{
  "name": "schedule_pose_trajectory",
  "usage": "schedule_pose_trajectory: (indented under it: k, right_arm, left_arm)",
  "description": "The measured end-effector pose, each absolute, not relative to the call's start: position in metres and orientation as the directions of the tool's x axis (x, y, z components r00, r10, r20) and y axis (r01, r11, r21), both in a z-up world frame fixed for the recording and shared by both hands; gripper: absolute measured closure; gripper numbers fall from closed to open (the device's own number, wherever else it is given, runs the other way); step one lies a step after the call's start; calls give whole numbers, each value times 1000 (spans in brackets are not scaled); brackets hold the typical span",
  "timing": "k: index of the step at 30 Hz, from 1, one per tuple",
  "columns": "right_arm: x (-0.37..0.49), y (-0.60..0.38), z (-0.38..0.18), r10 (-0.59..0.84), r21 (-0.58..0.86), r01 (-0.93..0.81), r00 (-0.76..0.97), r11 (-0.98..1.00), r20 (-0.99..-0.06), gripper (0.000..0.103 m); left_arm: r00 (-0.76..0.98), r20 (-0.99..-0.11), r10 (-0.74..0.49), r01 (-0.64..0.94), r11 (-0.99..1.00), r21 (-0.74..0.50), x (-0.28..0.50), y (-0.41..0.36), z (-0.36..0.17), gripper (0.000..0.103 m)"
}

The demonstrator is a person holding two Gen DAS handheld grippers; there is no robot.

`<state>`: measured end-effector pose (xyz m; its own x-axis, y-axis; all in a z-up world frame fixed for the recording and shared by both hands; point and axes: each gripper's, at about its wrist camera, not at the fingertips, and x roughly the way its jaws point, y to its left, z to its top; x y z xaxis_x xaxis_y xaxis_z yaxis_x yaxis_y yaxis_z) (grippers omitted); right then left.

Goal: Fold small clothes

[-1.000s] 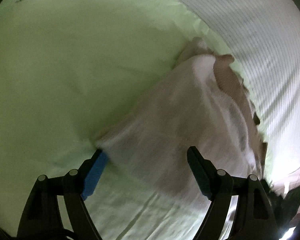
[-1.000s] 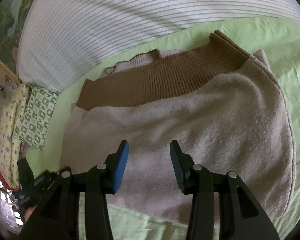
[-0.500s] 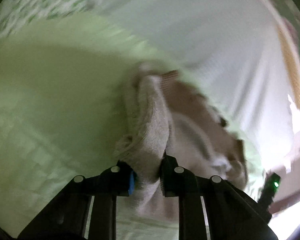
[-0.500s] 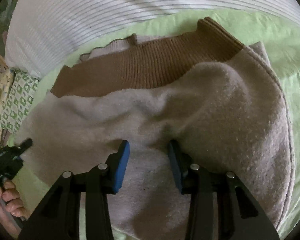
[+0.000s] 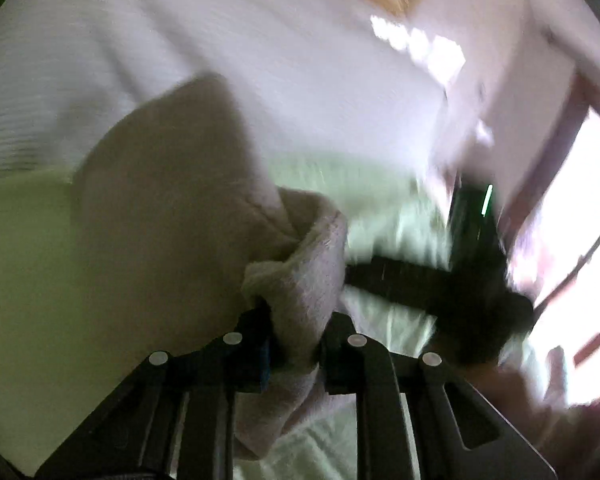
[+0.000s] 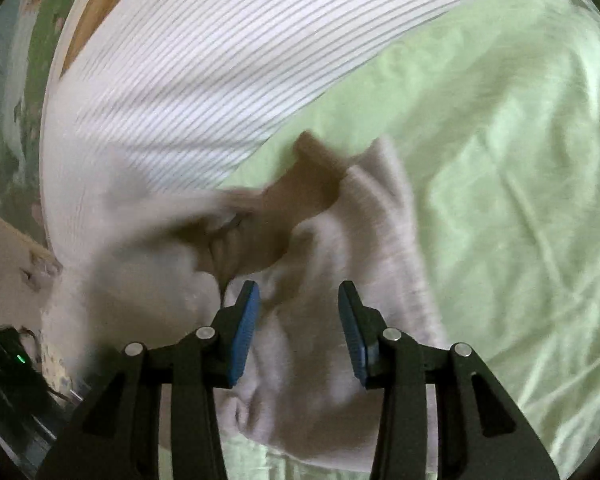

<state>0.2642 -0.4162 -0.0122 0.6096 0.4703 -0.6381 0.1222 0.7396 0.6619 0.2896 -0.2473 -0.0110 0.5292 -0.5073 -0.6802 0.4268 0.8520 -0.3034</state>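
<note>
left gripper [image 5: 296, 340] pinches a bunched fold of fuzzy beige garment [image 5: 172, 216]; right gripper [image 6: 299, 320] gapes, empty, over it.

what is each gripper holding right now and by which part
The left gripper pinches a bunched edge of the beige garment. The right gripper is open over it, holding nothing.

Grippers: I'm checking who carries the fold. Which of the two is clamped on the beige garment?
The left gripper: it pinches a bunched edge of the beige garment. The right gripper stands open above it.
</note>
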Motion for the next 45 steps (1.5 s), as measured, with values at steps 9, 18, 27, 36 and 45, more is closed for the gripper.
schedule_pose_trajectory:
  k: [9, 18, 27, 36, 45]
  right_arm:
    - [264, -427, -18, 491, 679, 134, 592, 722, -639, 43]
    - [294, -403, -24, 498, 631, 104, 521, 769, -693, 36]
    - [301, -395, -24, 468, 580, 98, 490, 809, -736, 32]
    - [311, -375, -17, 444, 506, 16, 457, 863, -771, 88]
    - [300, -406, 38, 452, 518, -63, 583, 853, -675, 90]
  left_arm:
    - [512, -741, -434, 376, 889, -261, 267, -218, -35, 45]
    - [521, -800, -296, 257, 949, -184, 236, -160, -68, 38]
    - [528, -821, -217, 274, 959, -77, 237, -156, -94, 36]
    - [502, -841, -203, 230, 968, -96, 278, -157, -103, 83]
    - [526, -818, -235, 298, 951, -82, 278, -172, -87, 84]
